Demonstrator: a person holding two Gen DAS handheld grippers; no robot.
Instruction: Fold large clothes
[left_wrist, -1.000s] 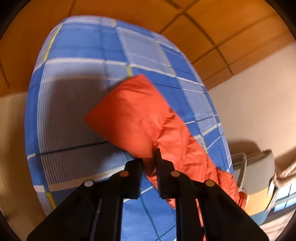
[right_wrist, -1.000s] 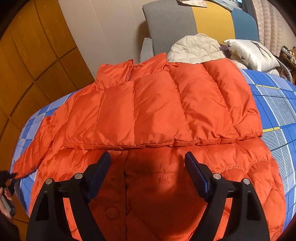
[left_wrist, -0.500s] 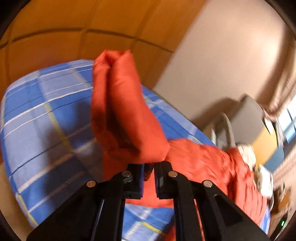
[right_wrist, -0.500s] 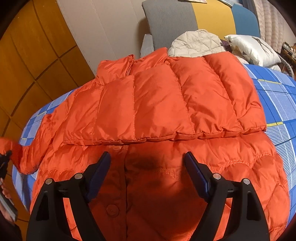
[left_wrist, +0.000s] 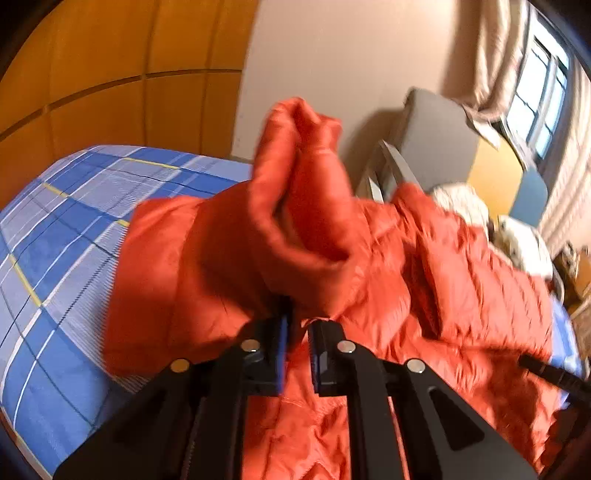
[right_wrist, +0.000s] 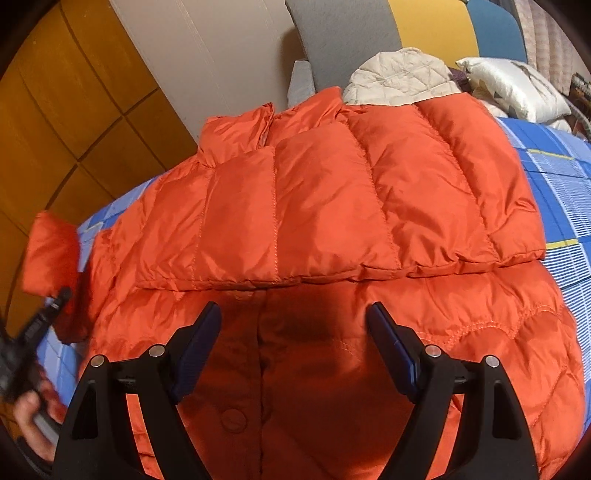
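An orange puffer jacket (right_wrist: 332, 206) lies spread on a blue plaid bed (right_wrist: 554, 177), its collar toward the far wall and one sleeve folded across the chest. My left gripper (left_wrist: 298, 321) is shut on the other sleeve's cuff (left_wrist: 295, 192) and holds it lifted above the bed at the jacket's left side; the cuff also shows in the right wrist view (right_wrist: 50, 254). My right gripper (right_wrist: 293, 321) is open and empty, hovering just above the jacket's button placket (right_wrist: 262, 354).
A cream quilted garment (right_wrist: 399, 77) and white pillows (right_wrist: 513, 92) lie beyond the jacket at the head of the bed. A grey, yellow and blue headboard (right_wrist: 369, 29) and orange wall panels (right_wrist: 55, 110) stand behind. The bed's left edge (left_wrist: 33, 435) is close.
My left gripper has lifted the sleeve cuff off the bed and swung it up and toward the jacket body. My right gripper has stayed open over the placket.
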